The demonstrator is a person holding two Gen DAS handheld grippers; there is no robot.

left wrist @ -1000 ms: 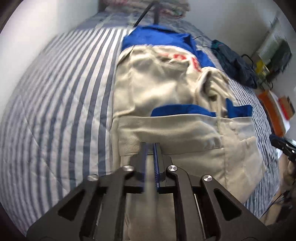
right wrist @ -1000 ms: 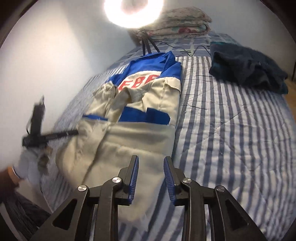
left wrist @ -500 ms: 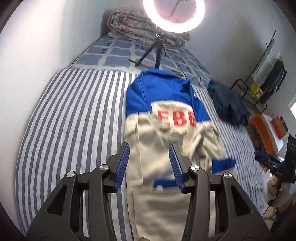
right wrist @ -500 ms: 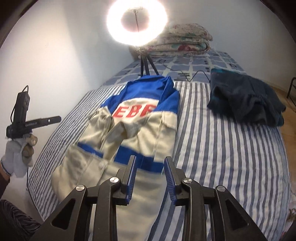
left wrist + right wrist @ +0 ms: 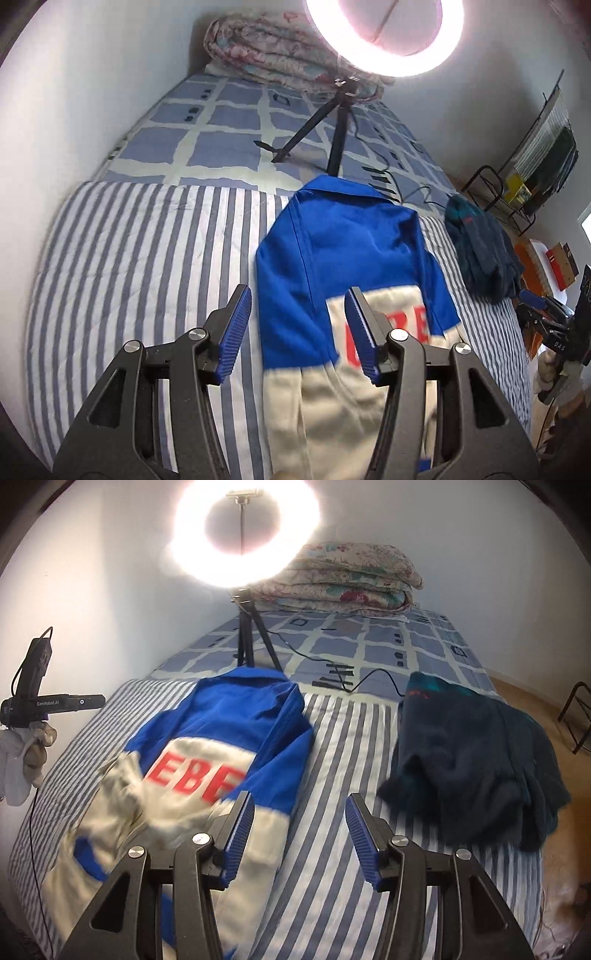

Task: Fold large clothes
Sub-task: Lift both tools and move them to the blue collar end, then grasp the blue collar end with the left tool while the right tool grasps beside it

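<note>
Hovering over the jacket (image 5: 332, 258) on the striped bed (image 5: 147, 258).
Left gripper (image 5: 299, 332) and right gripper (image 5: 299, 834) both gape, holding nothing.

A bed (image 5: 369, 746) with a blue-striped cover fills a white-walled room. A glowing ring light (image 5: 243, 528) on a black tripod (image 5: 245, 638) stands near folded floral bedding (image 5: 343, 579). Wooden floor (image 5: 524, 686) shows beside it.

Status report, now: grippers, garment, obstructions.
Left gripper open, empty, above the blue-and-cream jacket. Right gripper open, empty, over the jacket's edge. Jacket partly folded on striped bedspread. Dark garment and ring-light tripod nearby, not blocking.
</note>
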